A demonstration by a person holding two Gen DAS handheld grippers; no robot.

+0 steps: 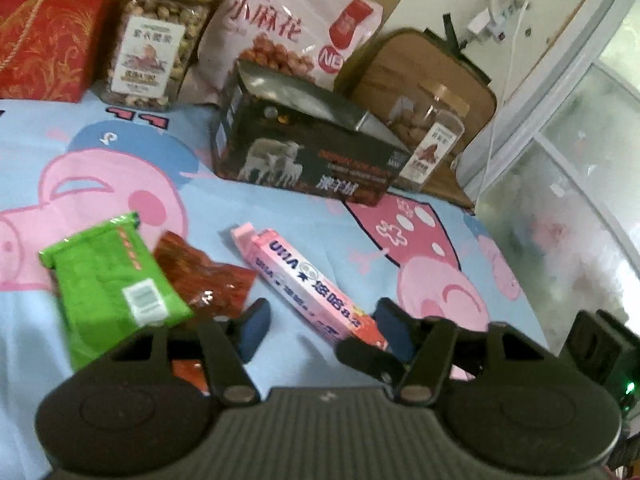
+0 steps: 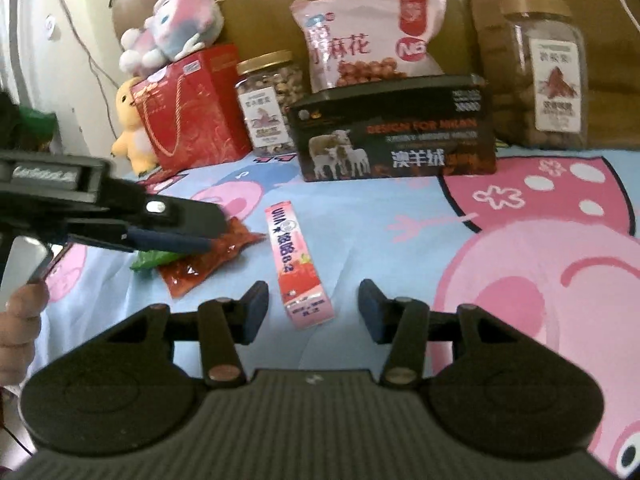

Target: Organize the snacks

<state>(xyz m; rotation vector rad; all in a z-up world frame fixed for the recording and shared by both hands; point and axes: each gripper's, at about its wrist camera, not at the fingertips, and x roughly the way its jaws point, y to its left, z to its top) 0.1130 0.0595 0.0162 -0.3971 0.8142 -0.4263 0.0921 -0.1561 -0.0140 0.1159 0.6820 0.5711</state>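
Note:
A pink candy stick box lies on the Peppa Pig sheet; its near end sits between the open fingers of my left gripper. A green snack packet lies over a red snack packet to the left. In the right wrist view my right gripper is open, with the near end of the pink box between its fingertips. The left gripper's fingers reach in from the left over the red packet and the green packet.
Along the back stand a red gift bag, a nut jar, a pink snack bag, a dark box with sheep on it, and a second jar. Plush toys sit at the back left.

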